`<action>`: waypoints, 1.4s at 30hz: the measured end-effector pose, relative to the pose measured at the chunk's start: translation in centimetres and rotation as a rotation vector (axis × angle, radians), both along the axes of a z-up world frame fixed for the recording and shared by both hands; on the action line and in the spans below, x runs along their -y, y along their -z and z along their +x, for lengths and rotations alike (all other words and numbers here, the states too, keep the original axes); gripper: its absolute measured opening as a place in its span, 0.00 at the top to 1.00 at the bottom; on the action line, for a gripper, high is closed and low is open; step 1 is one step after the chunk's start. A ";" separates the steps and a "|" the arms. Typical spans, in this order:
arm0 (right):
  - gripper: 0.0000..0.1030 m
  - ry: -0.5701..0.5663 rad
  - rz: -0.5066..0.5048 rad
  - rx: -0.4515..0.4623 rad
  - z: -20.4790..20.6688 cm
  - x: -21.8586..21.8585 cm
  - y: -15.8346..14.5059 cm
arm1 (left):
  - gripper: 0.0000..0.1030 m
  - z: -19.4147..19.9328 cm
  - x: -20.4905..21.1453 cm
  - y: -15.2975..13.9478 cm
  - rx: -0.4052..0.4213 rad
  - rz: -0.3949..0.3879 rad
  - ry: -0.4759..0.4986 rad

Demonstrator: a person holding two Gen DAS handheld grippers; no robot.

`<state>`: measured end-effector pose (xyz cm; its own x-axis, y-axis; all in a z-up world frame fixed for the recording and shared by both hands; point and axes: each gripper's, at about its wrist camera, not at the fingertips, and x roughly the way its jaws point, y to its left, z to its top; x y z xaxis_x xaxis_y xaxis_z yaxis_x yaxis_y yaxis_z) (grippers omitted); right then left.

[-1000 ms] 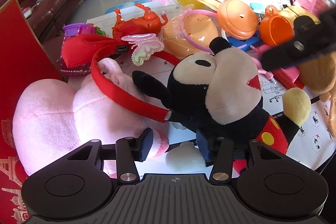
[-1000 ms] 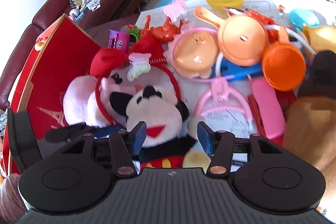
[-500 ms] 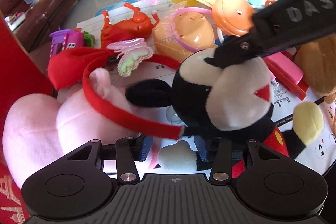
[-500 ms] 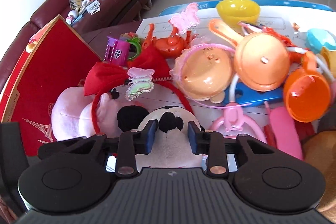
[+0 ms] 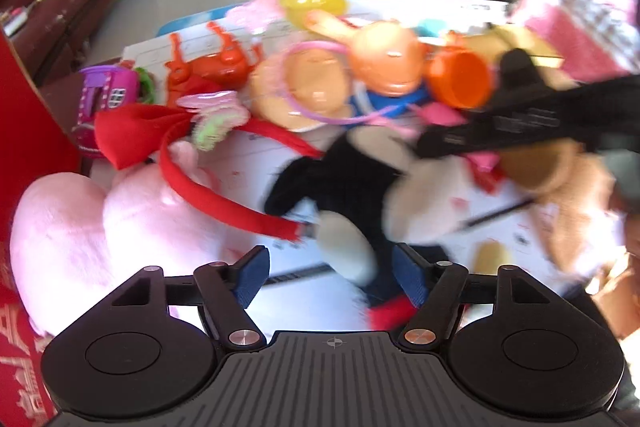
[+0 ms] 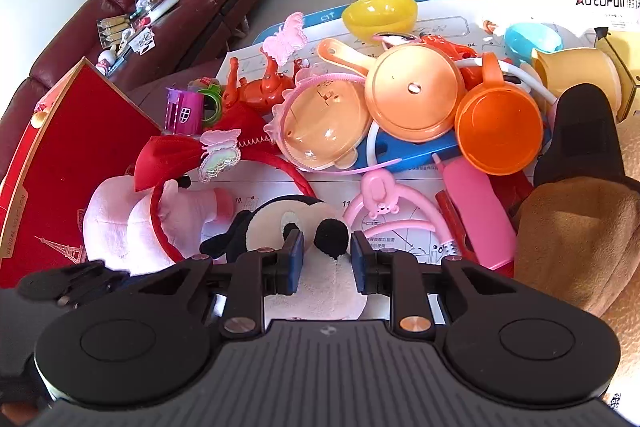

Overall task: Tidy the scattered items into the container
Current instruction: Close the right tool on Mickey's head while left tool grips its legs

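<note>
Toys crowd a white table. Low in the centre of the right wrist frame, the right gripper [image 6: 326,257] has just been closing its blue pads on the black nose of a mouse plush [image 6: 296,227], pinching it. In the blurred left wrist frame, the left gripper [image 5: 332,277] has just been opening; its jaws stand wide around the plush's leg without pressing. The plush looks light, soft and squashy, so a deep pinch on snout or body should hold. A red box [image 6: 68,155], likely the container, sits at left.
</note>
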<state>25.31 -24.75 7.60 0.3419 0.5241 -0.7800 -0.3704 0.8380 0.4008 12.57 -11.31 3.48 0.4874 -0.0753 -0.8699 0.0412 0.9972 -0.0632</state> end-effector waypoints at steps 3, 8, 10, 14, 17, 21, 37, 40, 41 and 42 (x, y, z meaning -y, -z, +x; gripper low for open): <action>0.72 0.002 -0.005 0.011 -0.2 -0.1 -0.1 | 0.21 -1.3 1.8 -0.3 -0.006 -0.003 0.048; 0.72 0.007 -0.009 0.018 -0.6 0.4 -0.1 | 0.23 -3.5 3.5 1.0 -0.005 0.103 0.104; 0.72 0.010 -0.001 0.016 -0.7 0.8 0.0 | 0.22 -3.9 2.9 1.3 -0.001 0.099 0.092; 0.71 0.011 0.016 0.009 -1.3 1.3 0.4 | 0.22 -4.3 0.8 1.7 0.002 0.098 0.041; 0.71 0.010 0.024 -0.001 -1.5 1.3 0.5 | 0.22 -4.3 -0.1 1.5 -0.007 0.099 0.014; 0.71 0.006 0.018 -0.008 -1.5 1.0 0.4 | 0.24 -4.5 0.2 0.5 -0.010 0.125 0.055; 0.69 0.014 0.030 -0.018 -1.7 1.1 0.7 | 0.68 -4.2 1.1 2.9 -0.110 0.102 0.177; 0.69 0.020 0.046 -0.032 -1.6 1.2 0.8 | 0.65 -4.4 0.7 3.0 -0.104 0.097 0.185; 0.69 0.020 0.054 -0.035 -1.7 1.2 0.8 | 0.56 -4.4 0.3 3.1 -0.107 0.097 0.174; 0.68 0.021 0.061 -0.038 -1.7 1.2 0.8 | 0.52 -4.4 0.0 3.1 -0.111 0.103 0.161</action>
